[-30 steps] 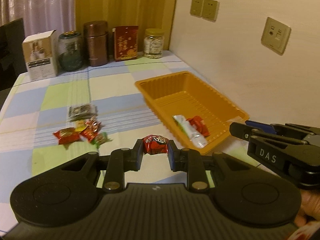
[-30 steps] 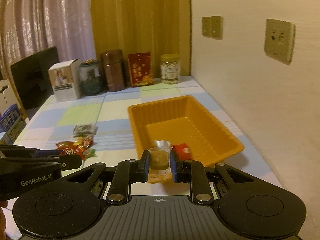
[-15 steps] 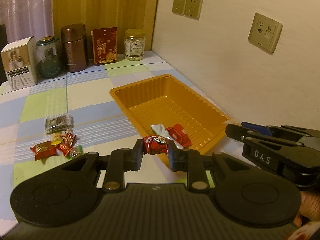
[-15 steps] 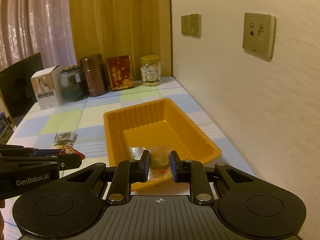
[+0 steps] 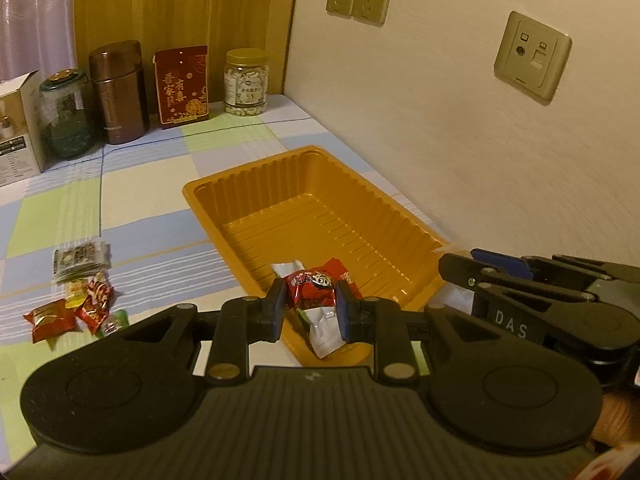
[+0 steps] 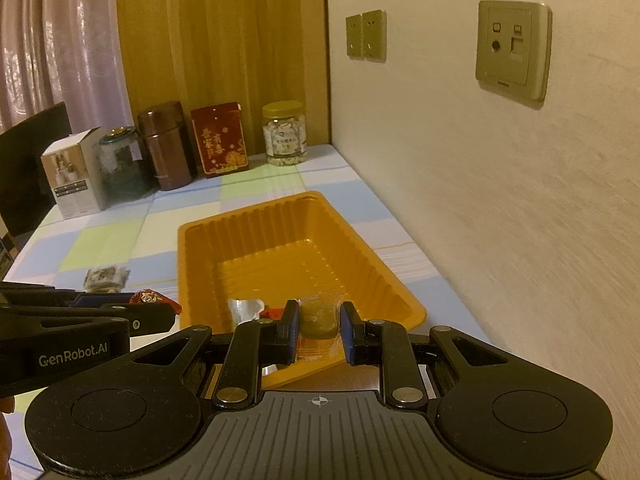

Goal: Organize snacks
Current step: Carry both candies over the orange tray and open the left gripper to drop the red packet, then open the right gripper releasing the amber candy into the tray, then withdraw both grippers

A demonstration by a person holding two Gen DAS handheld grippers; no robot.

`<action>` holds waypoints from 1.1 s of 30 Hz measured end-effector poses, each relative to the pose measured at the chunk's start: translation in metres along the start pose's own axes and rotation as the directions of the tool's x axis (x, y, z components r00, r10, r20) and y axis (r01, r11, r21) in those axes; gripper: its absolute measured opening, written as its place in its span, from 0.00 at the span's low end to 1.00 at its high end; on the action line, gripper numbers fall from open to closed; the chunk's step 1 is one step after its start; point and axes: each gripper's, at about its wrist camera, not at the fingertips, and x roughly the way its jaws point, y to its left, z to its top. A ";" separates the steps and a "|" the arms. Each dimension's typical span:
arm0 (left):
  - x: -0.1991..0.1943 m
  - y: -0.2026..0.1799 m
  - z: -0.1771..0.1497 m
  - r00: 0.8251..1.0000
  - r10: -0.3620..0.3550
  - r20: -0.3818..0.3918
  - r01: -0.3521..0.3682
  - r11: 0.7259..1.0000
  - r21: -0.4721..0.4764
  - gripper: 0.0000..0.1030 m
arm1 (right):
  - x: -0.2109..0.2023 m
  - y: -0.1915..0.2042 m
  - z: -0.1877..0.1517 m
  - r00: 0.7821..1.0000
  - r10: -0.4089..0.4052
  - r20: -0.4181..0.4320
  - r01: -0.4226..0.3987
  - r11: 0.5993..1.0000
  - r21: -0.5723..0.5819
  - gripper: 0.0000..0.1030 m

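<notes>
The red snack packet (image 5: 311,289) sits between the two fingers of the left gripper (image 5: 311,310), pinched on both sides, and it hangs over the near end of the orange tray (image 5: 280,184); below it, inside the tray, lie a white and silver wrapper (image 5: 326,330) and another red packet (image 5: 340,270); the brown candy in clear wrap (image 6: 318,318) is held in the same way by the right gripper (image 6: 319,334), its fingers narrow and pressed on the candy, also above the near part of the tray (image 6: 360,256); in the right wrist view the left gripper (image 6: 154,310) appears just beside, at the left, with its red packet (image 6: 150,298) at the tip; on the checked tablecloth (image 5: 132,184), left of the tray, a small group of loose snacks (image 5: 76,312) lies near a dark flat packet (image 5: 80,258); at the far edge of the table stand a white box (image 5: 18,120), a green glass jar (image 5: 66,114), a brown canister (image 5: 118,92), a red box (image 5: 182,84) and a jar with a yellow lid (image 5: 245,82); on the wall at the right are sockets (image 5: 532,60).
</notes>
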 end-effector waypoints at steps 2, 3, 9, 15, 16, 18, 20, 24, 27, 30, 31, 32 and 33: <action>0.006 -0.001 0.002 1.000 -0.004 -0.005 0.004 1.000 -0.001 0.22 | 0.005 -0.003 0.001 1.000 -0.003 -0.002 0.003 1.000 0.002 0.21; 0.009 -0.001 0.003 1.000 -0.007 -0.007 0.007 1.000 -0.002 0.22 | 0.007 -0.004 0.002 1.000 -0.005 -0.002 0.005 1.000 0.003 0.21; 0.024 -0.001 0.005 1.000 -0.009 -0.023 0.009 1.000 0.005 0.23 | 0.021 -0.013 0.005 1.000 -0.013 -0.010 0.013 1.000 0.020 0.21; 0.040 -0.002 0.006 0.999 -0.017 -0.041 0.017 1.000 0.002 0.23 | 0.030 -0.017 0.005 1.000 -0.015 -0.017 0.016 0.999 0.028 0.21; 0.042 -0.002 0.007 0.999 -0.018 -0.043 0.018 1.000 0.002 0.23 | 0.032 -0.017 0.006 1.000 -0.015 -0.018 0.015 0.999 0.029 0.21; 0.048 -0.003 0.008 0.999 -0.023 -0.047 0.023 1.000 0.003 0.23 | 0.035 -0.018 0.005 1.000 -0.015 -0.022 0.016 0.999 0.032 0.21; 0.052 -0.005 0.008 0.999 -0.021 -0.048 0.021 1.000 0.004 0.28 | 0.037 -0.018 0.004 1.000 -0.016 -0.027 0.017 0.999 0.037 0.21; 0.055 -0.003 0.006 0.999 -0.011 -0.048 0.011 1.000 0.009 0.38 | 0.040 -0.020 0.003 0.999 -0.013 -0.033 0.014 0.999 0.040 0.21; 0.053 0.005 0.001 0.999 -0.001 -0.054 0.000 1.000 -0.009 0.38 | 0.041 -0.021 0.004 0.999 -0.009 -0.035 0.011 0.999 0.043 0.21; 0.050 0.013 -0.003 0.998 0.010 -0.059 -0.012 1.000 -0.024 0.38 | 0.042 -0.021 0.003 0.999 -0.003 -0.037 0.005 0.999 0.047 0.21; 0.048 0.016 -0.005 0.998 0.014 -0.057 -0.015 1.000 -0.027 0.38 | 0.043 -0.020 0.004 0.999 0.000 -0.037 0.002 0.999 0.048 0.21; 0.046 0.019 -0.006 0.998 0.019 -0.055 -0.021 0.999 -0.033 0.38 | 0.042 -0.020 0.004 0.999 0.002 -0.036 -0.001 0.999 0.048 0.21; 0.044 0.021 -0.007 0.998 0.023 -0.053 -0.025 0.999 -0.039 0.38 | 0.042 -0.019 0.004 0.999 0.004 -0.034 -0.003 0.999 0.048 0.21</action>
